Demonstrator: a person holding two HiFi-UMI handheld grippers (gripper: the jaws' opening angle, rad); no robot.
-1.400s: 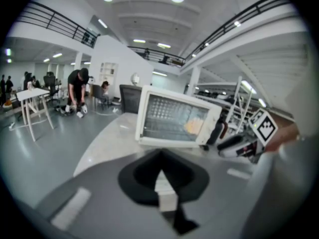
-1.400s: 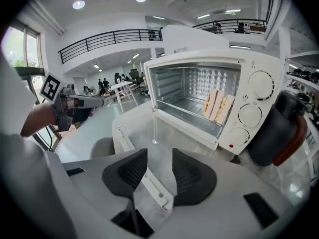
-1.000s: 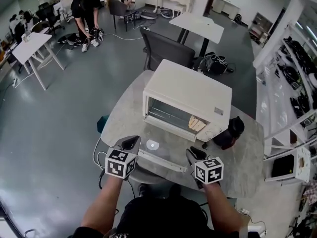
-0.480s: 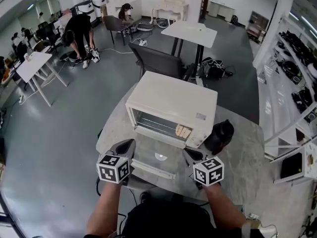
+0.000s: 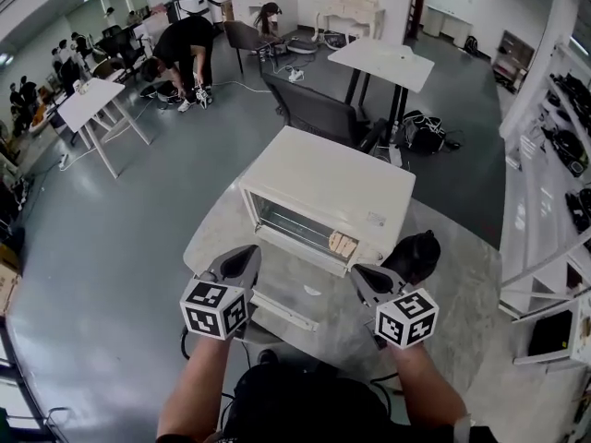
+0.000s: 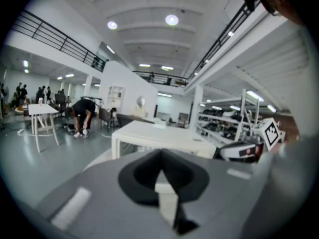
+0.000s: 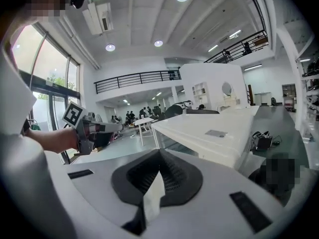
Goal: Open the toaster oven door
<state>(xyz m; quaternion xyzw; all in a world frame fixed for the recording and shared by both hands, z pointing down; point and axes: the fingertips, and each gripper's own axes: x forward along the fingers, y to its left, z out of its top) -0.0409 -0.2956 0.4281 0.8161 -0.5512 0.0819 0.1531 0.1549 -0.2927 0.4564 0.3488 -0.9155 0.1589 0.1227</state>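
The toaster oven (image 5: 328,192) is set on the pale table (image 5: 462,326), and its door (image 5: 297,282) is already folded down flat toward the person, so that the rack and some toast (image 5: 343,244) inside are laid bare. The task is therefore judged to be done, or all but done.

The relation on which any further move would turn is this: the door lies ahead of and below both grippers, in the gap between them. The long axis of its handle (image 5: 286,310) runs crosswise from one gripper toward the other, skewed slightly toward the lower right of the head view. The left gripper (image 5: 240,262) is held just above the handle's left end and is judged the nearer of the two. The right gripper (image 5: 367,281) is held beside the door's right edge, close to a dark rounded vessel (image 5: 414,257) at the oven's right front corner. Neither gripper is touching the door.

Both grippers are pressed together with nothing pinched. In each gripper view the jaws are seen to meet, and only the oven's white top is seen beyond them.

Compared with a second ago, both grippers have been carried upward and away from the door. They are now aimed over the oven rather than down at the handle. The door lay just as flat then, and the oven and vessel have not been shifted on the table
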